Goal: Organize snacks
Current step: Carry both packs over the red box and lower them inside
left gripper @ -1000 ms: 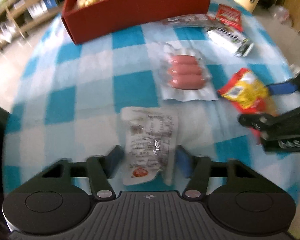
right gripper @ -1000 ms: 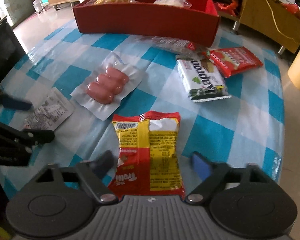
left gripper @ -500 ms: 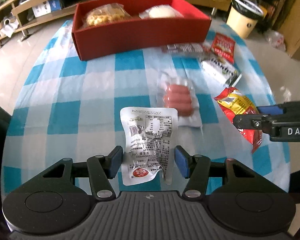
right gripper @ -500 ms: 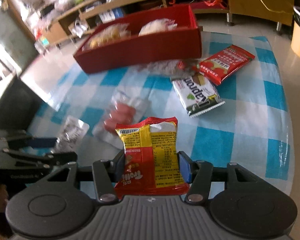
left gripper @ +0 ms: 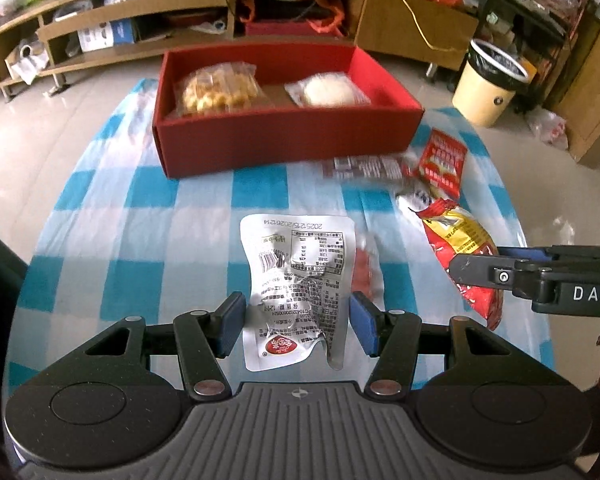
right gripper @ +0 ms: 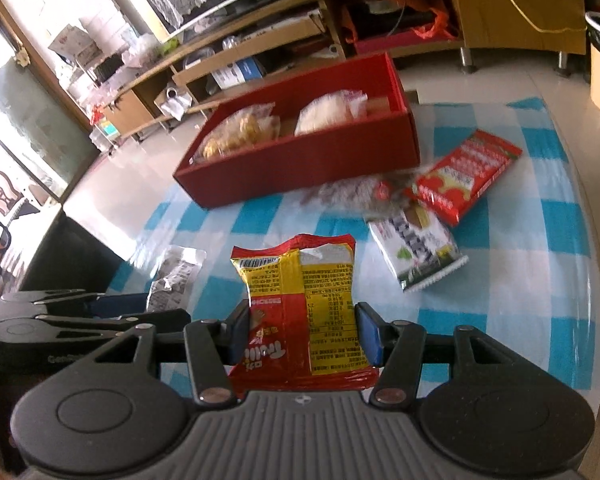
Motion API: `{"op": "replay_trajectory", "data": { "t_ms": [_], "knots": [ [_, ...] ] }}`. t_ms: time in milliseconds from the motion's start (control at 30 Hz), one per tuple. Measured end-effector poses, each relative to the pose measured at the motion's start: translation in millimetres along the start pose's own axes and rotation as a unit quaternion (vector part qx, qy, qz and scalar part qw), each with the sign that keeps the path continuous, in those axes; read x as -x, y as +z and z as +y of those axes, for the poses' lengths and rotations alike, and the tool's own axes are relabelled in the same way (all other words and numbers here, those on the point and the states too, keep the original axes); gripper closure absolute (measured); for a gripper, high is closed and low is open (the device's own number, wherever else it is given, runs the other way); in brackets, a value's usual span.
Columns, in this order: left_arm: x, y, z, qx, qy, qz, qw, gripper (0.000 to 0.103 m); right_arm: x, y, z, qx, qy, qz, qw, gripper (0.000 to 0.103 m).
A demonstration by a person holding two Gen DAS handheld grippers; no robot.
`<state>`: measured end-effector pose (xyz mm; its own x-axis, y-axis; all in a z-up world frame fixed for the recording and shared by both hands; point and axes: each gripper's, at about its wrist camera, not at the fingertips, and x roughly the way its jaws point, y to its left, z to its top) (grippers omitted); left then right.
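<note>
My left gripper [left gripper: 298,320] is shut on a silver printed pouch [left gripper: 296,264] and holds it above the checked tablecloth [left gripper: 148,240]. The right gripper [right gripper: 302,332] is shut on a red and yellow snack bag [right gripper: 300,280], also off the table. Each gripper shows in the other's view: the right gripper [left gripper: 484,260] with its snack bag [left gripper: 460,236] at the right edge, the left gripper [right gripper: 140,308] with its pouch [right gripper: 176,276] at the left. A red box [left gripper: 284,140] stands at the far end of the table, holding a bag of yellow cookies [left gripper: 216,88] and a wrapped white bun [left gripper: 328,92].
A red packet [right gripper: 468,172], a white and green packet [right gripper: 416,252] and a dark clear packet [right gripper: 352,192] lie in front of the box's right end. A sausage pack [left gripper: 364,272] is mostly hidden behind the pouch. A cream bin [left gripper: 492,84] and low wooden shelves stand beyond the table.
Both grippers have risen, lifting their packs off the cloth. The right jaws closed onto the snack bag. Both views now tilt up toward the red box.
</note>
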<state>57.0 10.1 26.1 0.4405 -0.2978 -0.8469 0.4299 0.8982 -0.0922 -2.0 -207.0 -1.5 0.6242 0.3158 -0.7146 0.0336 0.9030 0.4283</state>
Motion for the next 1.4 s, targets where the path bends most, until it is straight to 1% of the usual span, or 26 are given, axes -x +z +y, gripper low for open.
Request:
{"op": "replay_trajectory", "data": {
  "t_ms": [133, 333, 567, 1033, 1100, 1400],
  "knots": [
    [3, 16, -1, 0.003, 0.013, -0.021, 0.9997, 0.039, 2, 16, 4, -0.001, 0.006, -0.021, 1.000, 0.049],
    [7, 44, 2, 0.024, 0.014, -0.052, 0.9983, 0.039, 2, 42, 9, -0.003, 0.012, -0.049, 0.999, 0.049],
    [7, 72, 1, 0.034, 0.021, -0.078, 0.9962, 0.039, -8, 71, 10, -0.002, 0.009, -0.067, 0.998, 0.049],
    [-17, 119, 2, 0.048, 0.035, -0.094, 0.9938, 0.039, -32, 119, 16, 0.006, 0.010, -0.087, 0.996, 0.049],
    [-22, 126, 3, 0.051, 0.041, -0.095, 0.9933, 0.039, -36, 125, 16, 0.007, 0.007, -0.088, 0.996, 0.049],
    [-45, 146, 8, 0.061, 0.057, -0.088, 0.9926, 0.039, -57, 148, 9, 0.007, -0.004, -0.085, 0.996, 0.049]
  ]
}}
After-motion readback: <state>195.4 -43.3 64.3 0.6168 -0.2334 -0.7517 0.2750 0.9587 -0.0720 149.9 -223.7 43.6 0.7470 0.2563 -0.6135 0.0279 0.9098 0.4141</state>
